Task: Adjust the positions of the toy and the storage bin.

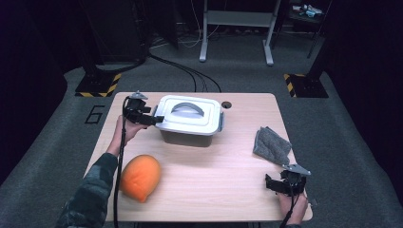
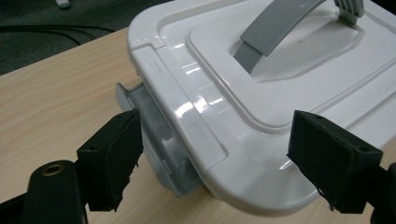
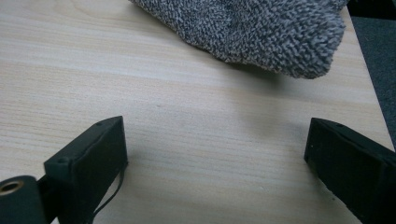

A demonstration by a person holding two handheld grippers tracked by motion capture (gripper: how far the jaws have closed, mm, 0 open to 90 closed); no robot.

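White plastic storage box (image 1: 190, 119) sat at the table's (image 1: 223, 180) twelve o'clock; the left gripper (image 2: 215, 158) hung wide open, empty, jaws straddling its left-end grey latch (image 2: 154, 140). The right gripper (image 3: 215, 163), also open and empty, idled near the grey cloth (image 3: 261, 32) at five o'clock.

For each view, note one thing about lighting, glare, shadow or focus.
High view: the table is lit, the room around it dark. Left gripper view: glare streaks the white lid, and the near jaws look soft. Right gripper view: the grey cloth casts a soft shadow on the wood.
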